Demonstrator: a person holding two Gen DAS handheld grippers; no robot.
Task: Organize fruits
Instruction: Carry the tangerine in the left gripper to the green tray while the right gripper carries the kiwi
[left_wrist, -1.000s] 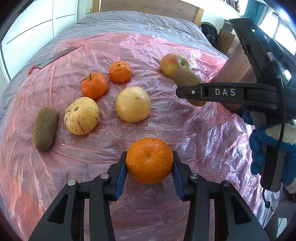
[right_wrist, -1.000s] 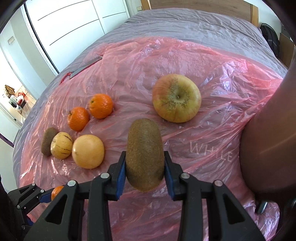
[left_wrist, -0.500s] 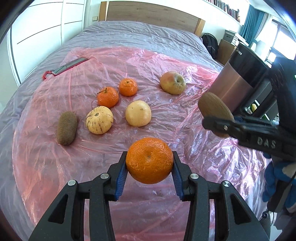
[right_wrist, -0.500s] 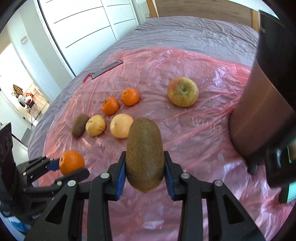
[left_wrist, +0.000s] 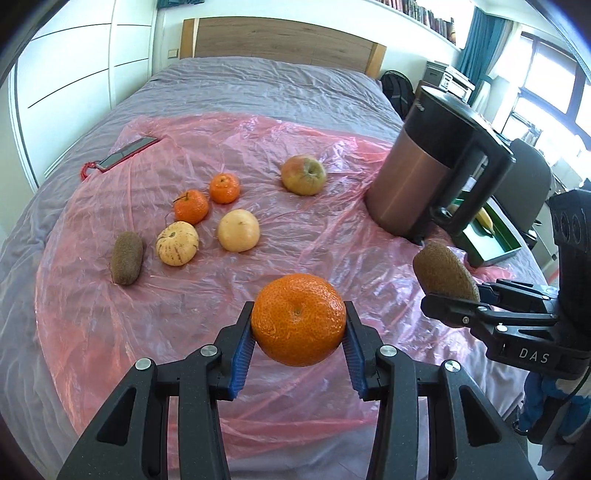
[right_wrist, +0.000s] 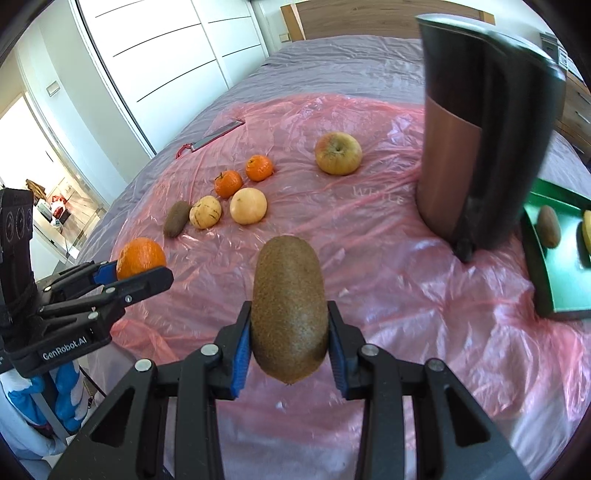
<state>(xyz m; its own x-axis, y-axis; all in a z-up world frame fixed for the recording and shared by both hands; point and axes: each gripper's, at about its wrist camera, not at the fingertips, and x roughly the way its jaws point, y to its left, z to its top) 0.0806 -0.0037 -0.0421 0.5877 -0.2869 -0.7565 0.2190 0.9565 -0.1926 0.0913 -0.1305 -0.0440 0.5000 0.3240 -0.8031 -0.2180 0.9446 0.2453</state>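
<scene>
My left gripper (left_wrist: 298, 325) is shut on a large orange (left_wrist: 299, 319), held above the pink plastic sheet (left_wrist: 314, 236). My right gripper (right_wrist: 290, 332) is shut on a brown kiwi (right_wrist: 289, 310); it also shows in the left wrist view (left_wrist: 445, 277) at the right. On the sheet lie an apple (left_wrist: 303, 174), two mandarins (left_wrist: 224, 188) (left_wrist: 191, 206), a pale round fruit (left_wrist: 238, 230), a striped yellow fruit (left_wrist: 177, 243) and another kiwi (left_wrist: 127, 252). A green tray (right_wrist: 554, 258) at the right holds a kiwi (right_wrist: 547, 226) and a banana (right_wrist: 586, 230).
A tall copper and black kettle (left_wrist: 424, 173) stands between the loose fruit and the green tray (left_wrist: 495, 240). A phone with a red cord (left_wrist: 125, 153) lies at the sheet's far left. The grey bed (left_wrist: 258, 85) extends behind, with a wooden headboard.
Both grippers have pulled back and up from the sheet, each holding its fruit. The kettle and green tray have come into view at the right.
</scene>
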